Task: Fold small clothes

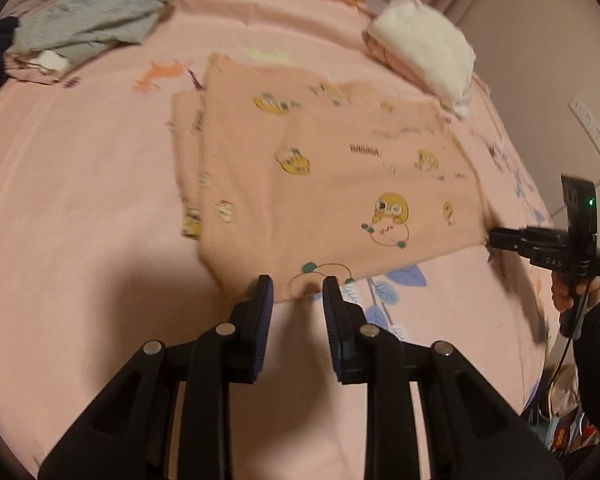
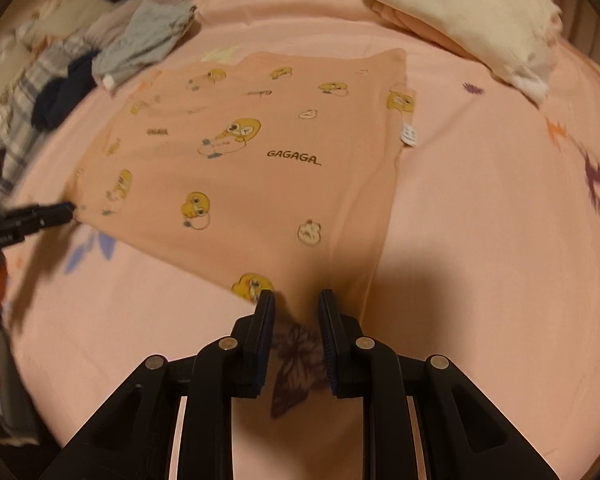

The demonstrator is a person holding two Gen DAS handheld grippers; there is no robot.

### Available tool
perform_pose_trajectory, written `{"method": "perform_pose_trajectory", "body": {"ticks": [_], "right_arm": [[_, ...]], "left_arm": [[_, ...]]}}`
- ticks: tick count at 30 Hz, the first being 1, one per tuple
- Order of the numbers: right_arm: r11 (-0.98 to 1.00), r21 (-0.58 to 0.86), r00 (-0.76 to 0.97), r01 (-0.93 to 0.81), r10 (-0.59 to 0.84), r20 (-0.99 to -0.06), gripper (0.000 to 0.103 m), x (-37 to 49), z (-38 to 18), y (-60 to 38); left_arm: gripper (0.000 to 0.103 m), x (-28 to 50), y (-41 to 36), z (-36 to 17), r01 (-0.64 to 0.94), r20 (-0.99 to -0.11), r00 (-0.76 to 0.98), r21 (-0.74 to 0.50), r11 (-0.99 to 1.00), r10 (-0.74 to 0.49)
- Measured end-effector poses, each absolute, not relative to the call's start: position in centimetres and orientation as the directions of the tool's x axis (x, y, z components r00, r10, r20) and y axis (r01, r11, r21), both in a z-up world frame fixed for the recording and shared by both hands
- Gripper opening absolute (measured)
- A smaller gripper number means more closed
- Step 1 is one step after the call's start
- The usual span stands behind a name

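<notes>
Left wrist view: your left gripper point(image 1: 298, 286) points down at the near edge of the peach garment point(image 1: 332, 184), which lies flat on the pink bedsheet point(image 1: 80, 200).
Left jaws: they stand partly apart; the garment's hem lies between the tips, and you cannot tell whether the pads press on it.
Right gripper, seen from the left: your right gripper point(image 1: 490, 238) meets the garment's right corner, with your hand point(image 1: 572, 292) below it on the handle.
Right wrist view: your right gripper point(image 2: 296, 298) sits over the garment's point(image 2: 260, 160) near corner, where the cloth bunches between the narrowly parted jaws; a grip cannot be confirmed.
Garment: peach, printed with yellow cartoon figures and the word GAGAGA, spread in the middle of the bedsheet point(image 2: 480, 220).
Gray garment point(image 1: 96, 12): crumpled, far left, well apart from the peach one.
White folded stack point(image 1: 424, 44): far right, near the bed's edge.
</notes>
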State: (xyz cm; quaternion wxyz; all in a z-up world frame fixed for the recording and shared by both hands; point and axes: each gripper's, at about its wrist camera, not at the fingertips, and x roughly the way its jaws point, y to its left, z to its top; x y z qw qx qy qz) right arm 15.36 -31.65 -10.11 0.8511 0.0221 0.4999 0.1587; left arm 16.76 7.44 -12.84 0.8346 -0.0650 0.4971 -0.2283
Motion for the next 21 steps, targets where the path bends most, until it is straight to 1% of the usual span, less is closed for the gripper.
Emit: {"method": "perform_pose_trajectory", "body": {"ticks": [1, 2, 3, 4, 5, 8, 9, 10, 11, 12, 13, 14, 15, 16, 18, 21], "right_arm": [[0.949, 0.206, 0.47, -0.24, 0.299, -0.831, 0.023, 15.3, -9.8, -32.0], [0.949, 0.217, 0.492, -0.228, 0.305, -0.815, 0.026, 15.2, -9.5, -32.4], [0.951, 0.229, 0.515, -0.209, 0.306, -0.801, 0.037, 15.3, -9.3, -32.9], [0.953, 0.241, 0.532, -0.182, 0.302, -0.791, 0.048, 15.6, -9.2, -33.4], [0.955, 0.253, 0.542, -0.156, 0.297, -0.786, 0.051, 15.8, -9.3, -33.9], [0.952, 0.286, 0.543, -0.111, 0.299, -0.785, 0.051, 16.9, -10.3, -34.6], [0.95, 0.295, 0.535, -0.1, 0.301, -0.789, 0.051, 17.1, -10.8, -34.7], [0.948, 0.304, 0.522, -0.096, 0.309, -0.795, 0.051, 17.4, -11.3, -34.4], [0.946, 0.311, 0.509, -0.096, 0.315, -0.801, 0.051, 17.6, -11.7, -34.2], [0.944, 0.316, 0.503, -0.1, 0.322, -0.802, 0.049, 17.7, -11.9, -33.9], [0.944, 0.312, 0.499, -0.107, 0.322, -0.805, 0.037, 17.6, -12.1, -33.5], [0.945, 0.307, 0.494, -0.112, 0.321, -0.808, 0.03, 17.1, -12.0, -33.2], [0.95, 0.292, 0.495, -0.112, 0.308, -0.812, 0.023, 17.0, -12.0, -33.0], [0.952, 0.283, 0.499, -0.117, 0.303, -0.812, 0.014, 16.7, -11.9, -32.9], [0.948, 0.295, 0.512, -0.122, 0.314, -0.799, 0.011, 16.1, -11.4, -33.1], [0.946, 0.304, 0.531, -0.109, 0.314, -0.787, 0.009, 15.5, -10.7, -33.8]], "left_arm": [[0.034, 16.8, 7.9, -12.5, 0.306, -0.793, 0.417, -0.338, 0.89, -0.444], [0.044, 16.8, 8.3, -12.3, 0.291, -0.785, 0.435, -0.34, 0.894, -0.44], [0.051, 17.2, 9.0, -12.1, 0.259, -0.777, 0.46, -0.346, 0.902, -0.43], [0.052, 17.5, 9.4, -12.1, 0.234, -0.774, 0.471, -0.353, 0.906, -0.423], [0.052, 18.0, 9.8, -12.2, 0.21, -0.77, 0.481, -0.363, 0.908, -0.42], [0.05, 19.6, 9.8, -12.8, 0.177, -0.772, 0.484, -0.376, 0.909, -0.413], [0.048, 19.9, 9.8, -13.2, 0.174, -0.771, 0.47, -0.396, 0.901, -0.43], [0.045, 20.0, 9.8, -13.5, 0.165, -0.773, 0.463, -0.405, 0.899, -0.433], [0.033, 20.1, 9.7, -13.8, 0.156, -0.781, 0.451, -0.407, 0.9, -0.432], [0.023, 20.1, 9.5, -14.3, 0.147, -0.796, 0.434, -0.399, 0.905, -0.422], [0.02, 20.2, 9.3, -14.7, 0.134, -0.811, 0.423, -0.384, 0.913, -0.404], [0.016, 20.1, 9.4, -15.0, 0.128, -0.814, 0.415, -0.39, 0.912, -0.407], [0.01, 19.8, 9.5, -15.1, 0.129, -0.807, 0.413, -0.406, 0.905, -0.421], [0.01, 19.6, 9.6, -15.1, 0.133, -0.804, 0.413, -0.411, 0.902, -0.427], [0.006, 19.0, 9.9, -14.9, 0.142, -0.803, 0.411, -0.411, 0.9, -0.432], [0.006, 18.4, 10.4, -14.7, 0.136, -0.81, 0.4, -0.41, 0.902, -0.429]]}}
